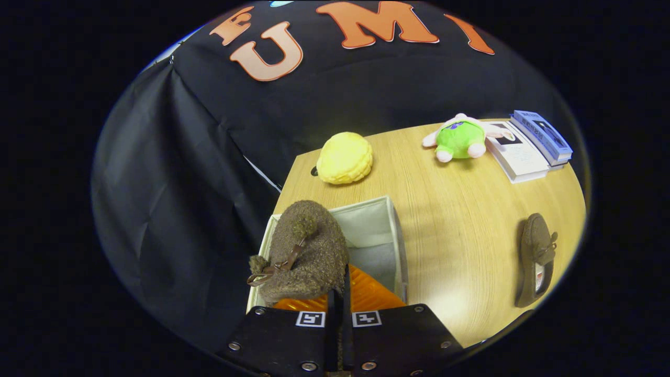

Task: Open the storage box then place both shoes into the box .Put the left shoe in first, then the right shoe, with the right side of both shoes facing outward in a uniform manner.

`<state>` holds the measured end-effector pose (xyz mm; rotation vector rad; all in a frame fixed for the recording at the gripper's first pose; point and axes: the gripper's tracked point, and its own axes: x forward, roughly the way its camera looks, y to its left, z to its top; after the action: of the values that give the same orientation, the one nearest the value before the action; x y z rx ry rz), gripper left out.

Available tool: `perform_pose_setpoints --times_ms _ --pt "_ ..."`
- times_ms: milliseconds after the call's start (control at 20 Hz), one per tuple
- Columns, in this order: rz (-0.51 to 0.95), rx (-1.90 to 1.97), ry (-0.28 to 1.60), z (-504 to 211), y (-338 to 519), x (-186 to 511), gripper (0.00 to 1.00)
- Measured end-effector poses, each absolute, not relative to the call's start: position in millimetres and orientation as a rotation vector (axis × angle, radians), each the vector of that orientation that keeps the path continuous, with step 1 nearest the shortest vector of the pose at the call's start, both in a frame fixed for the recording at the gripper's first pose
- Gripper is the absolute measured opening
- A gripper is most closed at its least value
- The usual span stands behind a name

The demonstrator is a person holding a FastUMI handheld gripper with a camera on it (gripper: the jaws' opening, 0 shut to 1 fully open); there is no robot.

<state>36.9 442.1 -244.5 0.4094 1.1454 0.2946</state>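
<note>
A brown fuzzy shoe [306, 251] with a brown lace bow hangs from my gripper [339, 309], whose two fingers are closed tight on the shoe's edge. It hovers over the open storage box [400, 251], a pale fabric bin with a grey inside, at the table's left end. The shoe covers the box's left half. Its toe points away from me. The second brown shoe [535, 259] lies on the table well to the right of the box, its opening toward me.
On the wooden table [460, 209] beyond the box sit a yellow plush ball [345, 157] and a green-and-white plush toy [460, 139]. A stack of books [531, 146] lies at the far right. Black cloth hangs behind and left of the table.
</note>
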Motion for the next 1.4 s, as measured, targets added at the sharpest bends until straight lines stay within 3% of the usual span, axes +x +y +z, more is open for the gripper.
perform_pose_setpoints --times_ms 300,500,650,800,900,950,1100,1400 --pt "0.268 0.401 1.282 -290.5 480.5 14.7 0.05" --pt "0.226 0.445 1.372 -308.7 487.7 -0.1 0.11" --pt "0.207 0.457 1.431 -321.4 489.4 -7.3 0.22" --pt "0.36 0.477 1.457 -307.6 510.7 -20.4 0.3" --pt "0.454 0.511 1.45 -287.4 511.4 -24.9 0.46" --pt "0.469 0.521 1.425 -277.6 504.6 -21.7 0.58" --pt "0.469 0.501 1.328 -253.5 466.4 -6.6 0.64" --pt "0.472 0.492 1.172 -210.8 378.5 10.9 0.87"
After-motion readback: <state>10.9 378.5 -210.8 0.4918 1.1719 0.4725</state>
